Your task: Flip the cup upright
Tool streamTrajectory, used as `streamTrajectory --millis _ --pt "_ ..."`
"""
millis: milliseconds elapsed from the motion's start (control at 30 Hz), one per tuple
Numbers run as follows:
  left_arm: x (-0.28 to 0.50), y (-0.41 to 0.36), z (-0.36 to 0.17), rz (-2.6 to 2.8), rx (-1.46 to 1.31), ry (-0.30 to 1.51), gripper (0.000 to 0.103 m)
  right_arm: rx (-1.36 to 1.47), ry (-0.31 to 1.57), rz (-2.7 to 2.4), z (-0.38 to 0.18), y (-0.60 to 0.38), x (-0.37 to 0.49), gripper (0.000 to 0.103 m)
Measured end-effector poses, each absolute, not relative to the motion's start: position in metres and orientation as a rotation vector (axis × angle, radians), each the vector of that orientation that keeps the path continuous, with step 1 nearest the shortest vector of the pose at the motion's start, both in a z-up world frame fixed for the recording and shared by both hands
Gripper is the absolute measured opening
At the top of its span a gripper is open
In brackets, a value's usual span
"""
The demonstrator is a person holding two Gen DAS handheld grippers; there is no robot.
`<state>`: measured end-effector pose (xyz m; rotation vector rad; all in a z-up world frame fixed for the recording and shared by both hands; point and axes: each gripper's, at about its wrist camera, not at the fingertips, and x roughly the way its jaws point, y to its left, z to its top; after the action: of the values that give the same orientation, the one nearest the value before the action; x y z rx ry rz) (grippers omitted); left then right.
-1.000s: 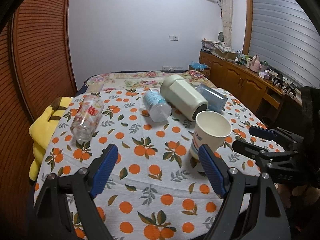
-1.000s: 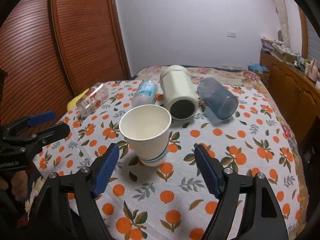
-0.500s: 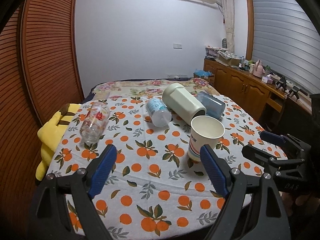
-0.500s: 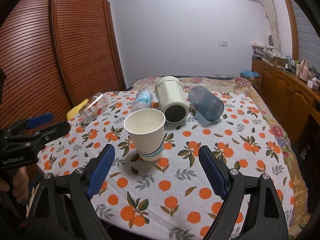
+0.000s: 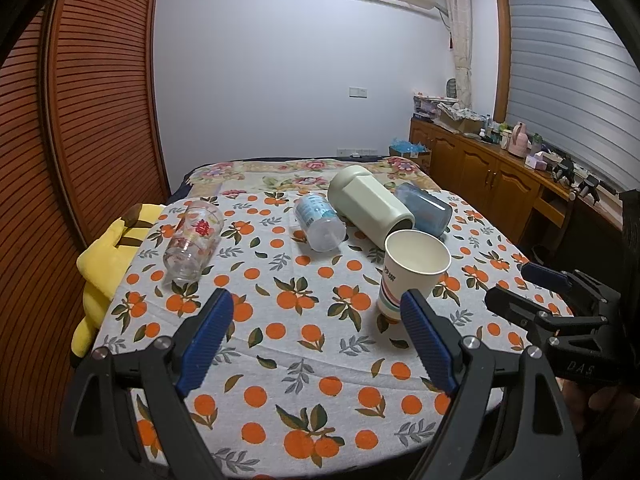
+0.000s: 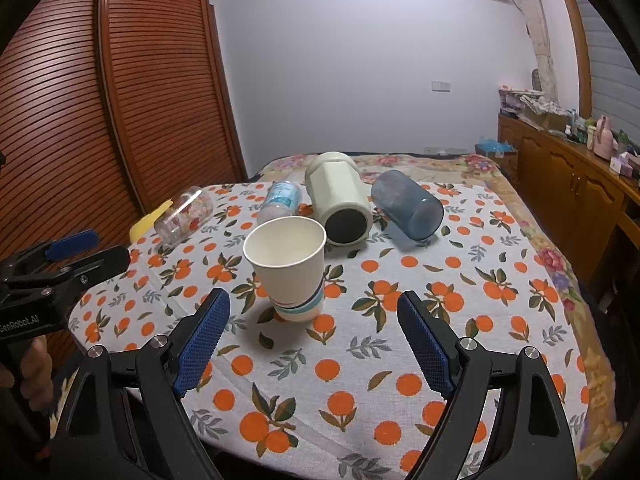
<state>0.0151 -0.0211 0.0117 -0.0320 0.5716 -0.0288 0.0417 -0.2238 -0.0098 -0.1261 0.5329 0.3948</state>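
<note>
paper cup [image 6: 286, 266] upright on tablecloth [image 6: 400, 320], seemingly untouched, both grippers [image 5: 316, 338] [image 6: 314, 338] spread wide, empty

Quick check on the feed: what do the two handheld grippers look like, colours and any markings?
Both match: black angular frames with silver screws and blue ribbed finger pads. The left gripper reads "GenRobot.AI" on its side in the right wrist view; the right gripper shows "DAS" in the left wrist view. No cables visible.

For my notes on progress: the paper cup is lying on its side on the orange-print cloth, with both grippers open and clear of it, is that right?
Not quite: the paper cup stands upright, mouth up, as the right wrist view shows. The rest holds: it is on the orange-print cloth, and the left gripper and right gripper are open and clear of it.
</note>
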Motion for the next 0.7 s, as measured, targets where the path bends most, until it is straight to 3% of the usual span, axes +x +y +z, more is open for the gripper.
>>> streamTrajectory --millis 700 --pt "0.0141 -0.0195 0.0122 -0.025 -0.029 0.576 0.086 -0.115 0.523 0.370 -0.0083 -0.2267 0.0406 0.087"
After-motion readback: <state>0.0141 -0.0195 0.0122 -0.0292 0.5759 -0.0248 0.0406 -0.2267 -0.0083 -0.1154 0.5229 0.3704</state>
